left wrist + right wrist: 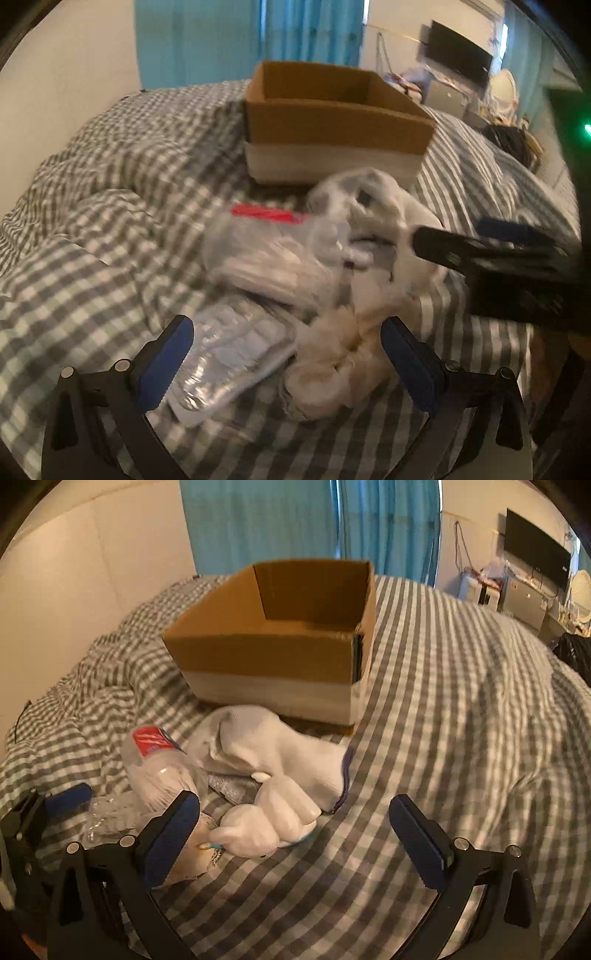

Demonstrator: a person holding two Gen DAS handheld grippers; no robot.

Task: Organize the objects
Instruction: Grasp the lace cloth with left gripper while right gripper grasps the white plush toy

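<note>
An open cardboard box (332,122) (280,653) stands on the checkered bed. In front of it lies a pile: a clear plastic bottle with a red label (266,243) (155,760), a flattened clear bottle (236,354), white socks (280,749) (373,218) and a white plush toy (269,823) (332,369). My left gripper (286,354) is open, its jaws on either side of the flattened bottle and plush toy. My right gripper (295,823) is open just above the plush toy; it also shows in the left wrist view (480,243) at the right.
The grey-and-white checkered duvet (461,709) is rumpled at the left (92,192). Blue curtains (314,520) hang behind the bed. A TV (535,557) and a cluttered desk (447,96) stand at the far right.
</note>
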